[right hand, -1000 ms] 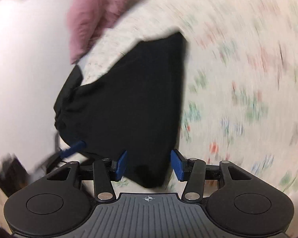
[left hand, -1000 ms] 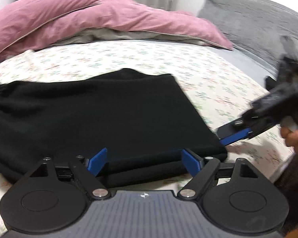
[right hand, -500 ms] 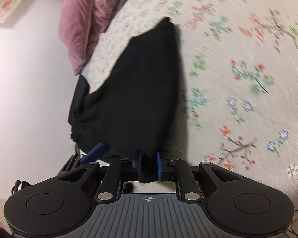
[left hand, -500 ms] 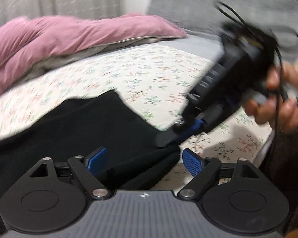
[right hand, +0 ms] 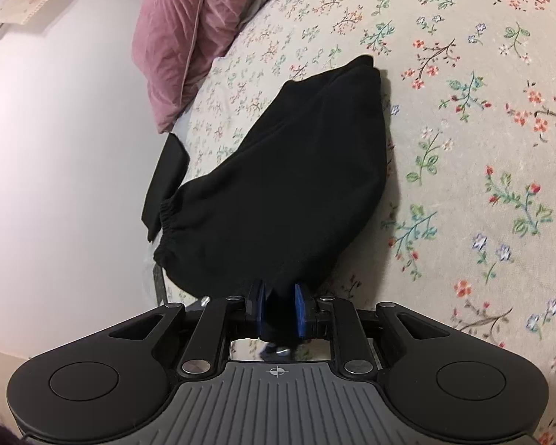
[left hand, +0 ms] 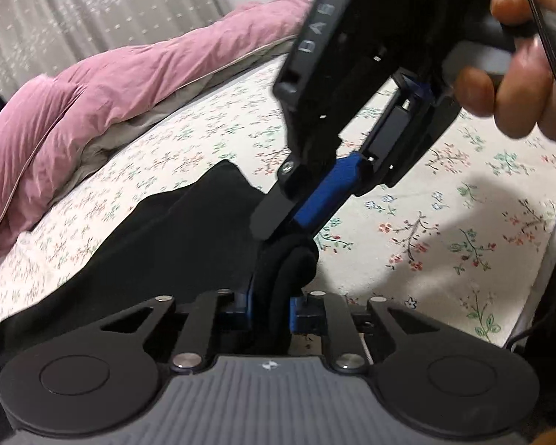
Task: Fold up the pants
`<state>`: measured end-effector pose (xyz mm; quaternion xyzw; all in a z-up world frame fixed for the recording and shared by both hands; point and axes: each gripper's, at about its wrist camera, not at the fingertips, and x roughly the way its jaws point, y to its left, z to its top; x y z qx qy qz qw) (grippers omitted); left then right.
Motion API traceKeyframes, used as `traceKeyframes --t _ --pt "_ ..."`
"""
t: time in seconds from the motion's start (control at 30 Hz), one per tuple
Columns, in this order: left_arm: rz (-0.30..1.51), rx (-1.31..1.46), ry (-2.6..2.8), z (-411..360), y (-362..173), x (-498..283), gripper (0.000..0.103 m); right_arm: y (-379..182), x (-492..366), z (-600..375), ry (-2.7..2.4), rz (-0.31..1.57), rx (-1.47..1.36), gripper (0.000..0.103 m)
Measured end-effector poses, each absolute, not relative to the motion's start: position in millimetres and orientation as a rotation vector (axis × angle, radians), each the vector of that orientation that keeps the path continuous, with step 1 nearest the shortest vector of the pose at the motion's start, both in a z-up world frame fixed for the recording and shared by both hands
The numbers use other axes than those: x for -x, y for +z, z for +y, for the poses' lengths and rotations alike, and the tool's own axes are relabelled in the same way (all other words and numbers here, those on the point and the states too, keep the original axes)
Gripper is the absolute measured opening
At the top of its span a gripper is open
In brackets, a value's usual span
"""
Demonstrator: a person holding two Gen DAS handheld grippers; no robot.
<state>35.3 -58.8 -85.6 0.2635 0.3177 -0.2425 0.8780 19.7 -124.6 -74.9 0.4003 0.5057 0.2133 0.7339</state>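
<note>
The black pants [left hand: 174, 237] lie partly folded on the floral bedsheet [left hand: 426, 222]. My left gripper [left hand: 270, 307] is shut on a bunched fold of the pants at their near end. My right gripper [left hand: 289, 222] reaches in from the upper right of the left wrist view, shut on the same bunch just beyond the left fingers. In the right wrist view the pants [right hand: 285, 185] stretch away from my right gripper [right hand: 278, 311], which pinches their near edge. An elastic waistband or cuff shows at the left side.
A pink duvet [left hand: 103, 92] lies along the far side of the bed, also in the right wrist view [right hand: 178, 33]. A curtain [left hand: 74, 11] hangs behind. A white wall or floor area [right hand: 55, 185] borders the bed edge.
Both grippers closed on the near end of the pants. The right gripper came in close beside the left one. The fabric end is lifted and bunched.
</note>
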Motion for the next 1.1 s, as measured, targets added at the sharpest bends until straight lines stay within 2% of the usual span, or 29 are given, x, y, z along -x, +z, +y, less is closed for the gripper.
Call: traceKeyframes --t 0.07,0.1,0.13,0.53,0.6,0.83,1.1 --pt "0.676 -0.499 -0.496 -56 -81 -35 0.038 -76 -21 -129 0.457 1.094 -0.86 0.026" --pt "0.681 -0.48 -0.493 -53 -80 -35 0.038 -77 -23 -131 0.438 1.082 -0.836 0.038" --pt "0.681 -0.469 -0.487 -52 -78 -35 0.038 -77 -26 -133 0.414 1.07 -0.814 0.043" --pt "0.683 -0.31 -0.454 -37 -58 -25 0.037 -104 -106 -144 0.309 0.993 -0.766 0.043" --pt "0.689 -0.297 -0.448 -35 -57 -25 0.037 -106 -118 -146 0.275 0.978 -0.769 0.04" --pt "0.703 -0.229 -0.428 -38 -52 -21 0.037 -105 -131 -141 0.253 0.963 -0.75 0.018" --pt "0.691 -0.151 -0.463 -62 -30 -5 0.036 -85 -102 -175 0.234 0.906 -0.801 0.015"
